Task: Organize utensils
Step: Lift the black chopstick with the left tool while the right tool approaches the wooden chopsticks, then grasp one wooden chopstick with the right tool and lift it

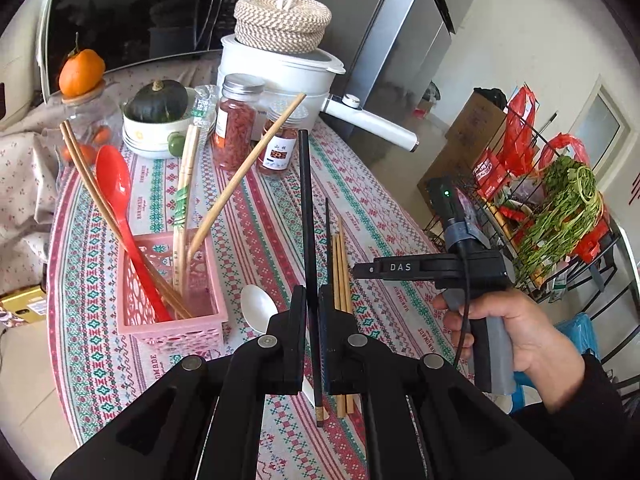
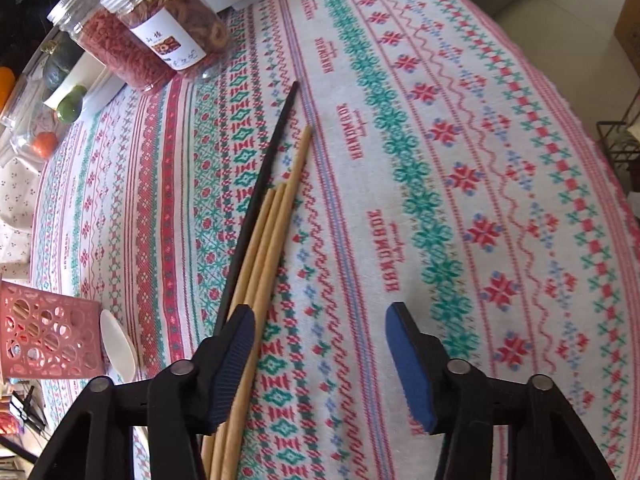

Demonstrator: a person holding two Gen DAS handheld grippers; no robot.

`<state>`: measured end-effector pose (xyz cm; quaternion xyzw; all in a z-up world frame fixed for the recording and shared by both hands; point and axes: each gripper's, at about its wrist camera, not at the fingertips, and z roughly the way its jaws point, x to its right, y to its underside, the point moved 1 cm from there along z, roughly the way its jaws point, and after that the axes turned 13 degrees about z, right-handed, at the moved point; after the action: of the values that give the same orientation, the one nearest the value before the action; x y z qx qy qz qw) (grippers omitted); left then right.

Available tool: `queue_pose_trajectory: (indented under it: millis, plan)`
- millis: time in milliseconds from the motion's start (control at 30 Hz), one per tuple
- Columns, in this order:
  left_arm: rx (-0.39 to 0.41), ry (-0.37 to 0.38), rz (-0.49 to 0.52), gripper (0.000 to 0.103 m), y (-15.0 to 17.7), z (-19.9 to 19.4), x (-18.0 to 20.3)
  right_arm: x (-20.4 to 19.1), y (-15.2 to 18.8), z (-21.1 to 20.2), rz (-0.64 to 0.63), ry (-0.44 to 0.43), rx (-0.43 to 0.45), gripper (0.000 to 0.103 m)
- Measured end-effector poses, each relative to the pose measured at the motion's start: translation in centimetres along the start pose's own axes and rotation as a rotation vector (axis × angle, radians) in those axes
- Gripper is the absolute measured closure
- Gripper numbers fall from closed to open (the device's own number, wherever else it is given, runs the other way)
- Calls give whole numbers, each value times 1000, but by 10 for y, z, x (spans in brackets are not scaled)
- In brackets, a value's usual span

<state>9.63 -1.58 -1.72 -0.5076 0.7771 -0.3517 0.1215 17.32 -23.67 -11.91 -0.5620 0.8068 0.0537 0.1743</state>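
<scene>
My left gripper (image 1: 313, 304) is shut on a black chopstick (image 1: 307, 208) and holds it upright above the table. A pink basket (image 1: 172, 320) to its left holds a red spoon (image 1: 116, 192) and several wooden chopsticks (image 1: 240, 180). A second black chopstick (image 2: 264, 176) and three wooden chopsticks (image 2: 276, 232) lie on the tablecloth. A white spoon (image 1: 258, 306) lies beside the basket. My right gripper (image 2: 320, 360) is open and empty, its left finger over the wooden chopsticks; it also shows in the left wrist view (image 1: 400, 268).
Two jars of dried food (image 1: 236, 124), a bowl with a green squash (image 1: 160, 112), a white pot with a woven lid (image 1: 280, 52) and a microwave (image 1: 136, 12) stand at the back. A wire rack with greens (image 1: 560, 208) is right of the table.
</scene>
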Motion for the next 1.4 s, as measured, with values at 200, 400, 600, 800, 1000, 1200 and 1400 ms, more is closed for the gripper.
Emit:
queue_pose_trajectory:
  millis: [200,400,600,800,1000,1200,1400]
  plan:
    - [-4,5,-15,97,5,-2,-6,-18,7,8,-85,113,36,51]
    - [-8,9,-21,97,7,-3,-8,-28,13,13,-106,131,41,51]
    - [-10,8,-28,97,7,-3,-8,-38,18,16,-113,161,42,56]
    - [-27,11,-32,97,9,2,-9,-36,9,18,-112,206,74,77]
    - [-32,9,-26,97,11,3,-7,-33,-1,19,-126,195,106,96]
    - [-14,11,-12,97,11,-5,-3,-20,1,-6,-77,53,147,96]
    - [16,12,-7,98,9,-17,0,-16,13,-53,-69,-103,250,96]
